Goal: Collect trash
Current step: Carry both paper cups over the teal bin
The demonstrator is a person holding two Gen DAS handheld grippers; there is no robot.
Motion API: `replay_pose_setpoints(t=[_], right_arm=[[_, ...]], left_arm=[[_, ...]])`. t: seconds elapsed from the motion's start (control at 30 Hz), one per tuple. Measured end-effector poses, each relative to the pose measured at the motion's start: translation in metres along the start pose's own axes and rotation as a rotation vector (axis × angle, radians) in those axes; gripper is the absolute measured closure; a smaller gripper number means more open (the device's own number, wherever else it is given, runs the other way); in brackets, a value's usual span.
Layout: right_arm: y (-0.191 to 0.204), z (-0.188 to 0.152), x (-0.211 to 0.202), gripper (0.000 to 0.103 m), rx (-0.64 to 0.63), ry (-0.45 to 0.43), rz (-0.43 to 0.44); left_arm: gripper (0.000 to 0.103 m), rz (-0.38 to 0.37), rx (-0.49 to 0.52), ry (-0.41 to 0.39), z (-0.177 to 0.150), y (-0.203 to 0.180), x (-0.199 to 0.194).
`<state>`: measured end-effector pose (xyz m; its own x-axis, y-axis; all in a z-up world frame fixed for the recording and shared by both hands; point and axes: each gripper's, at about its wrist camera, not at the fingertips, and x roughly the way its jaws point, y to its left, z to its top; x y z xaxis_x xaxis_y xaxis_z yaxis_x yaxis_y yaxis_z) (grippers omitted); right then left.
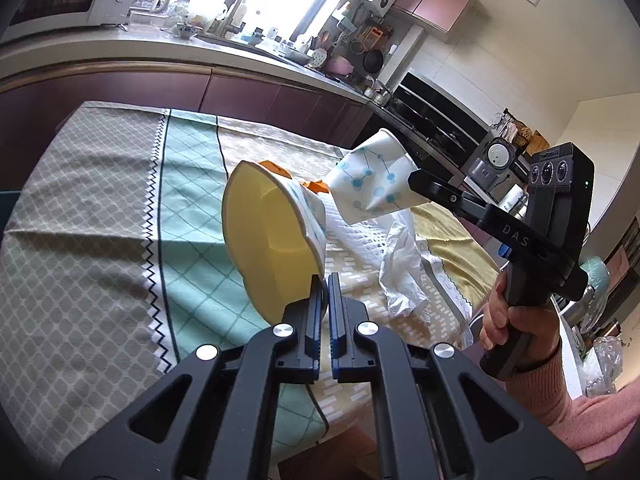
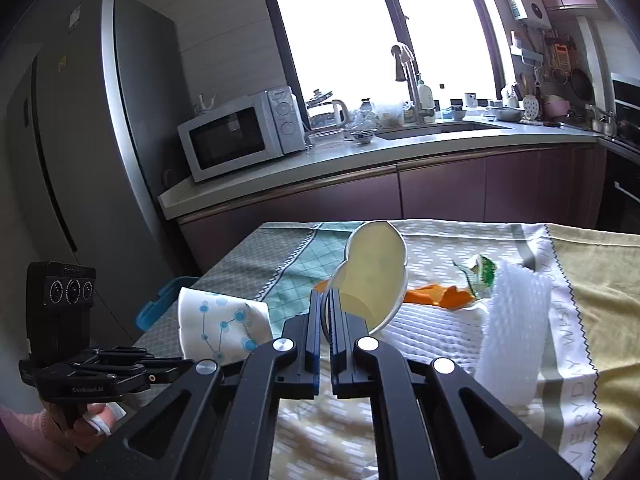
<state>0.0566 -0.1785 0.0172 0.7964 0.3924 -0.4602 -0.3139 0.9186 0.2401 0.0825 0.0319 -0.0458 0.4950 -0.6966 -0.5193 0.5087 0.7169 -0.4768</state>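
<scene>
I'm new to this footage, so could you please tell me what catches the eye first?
Each gripper pinches a squashed, blue-dotted paper cup above the patterned tablecloth: the left gripper holds the left cup by its rim, the right gripper the right cup. Beyond them, orange peel and a white foam net lie on the cloth.

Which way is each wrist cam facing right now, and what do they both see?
Left wrist: rides the left gripper, shut on the left cup; faces across the tablecloth toward the counter; right gripper and right hand show.
Right wrist: rides the right gripper, shut on the right cup; faces counter and window; left gripper and left hand show.
Shared: microwave, orange peel, both cups.
</scene>
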Motion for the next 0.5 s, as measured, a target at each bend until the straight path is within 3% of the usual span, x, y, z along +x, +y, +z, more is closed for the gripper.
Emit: replay_pose_setpoints(t=[0.5], right_arm=[[0.089,0.018,0.072,0.100,-0.085,0.050,0.261]], left_arm=[[0.099,0.236,-0.057,-0.153,0.010,0.067,-0.106]])
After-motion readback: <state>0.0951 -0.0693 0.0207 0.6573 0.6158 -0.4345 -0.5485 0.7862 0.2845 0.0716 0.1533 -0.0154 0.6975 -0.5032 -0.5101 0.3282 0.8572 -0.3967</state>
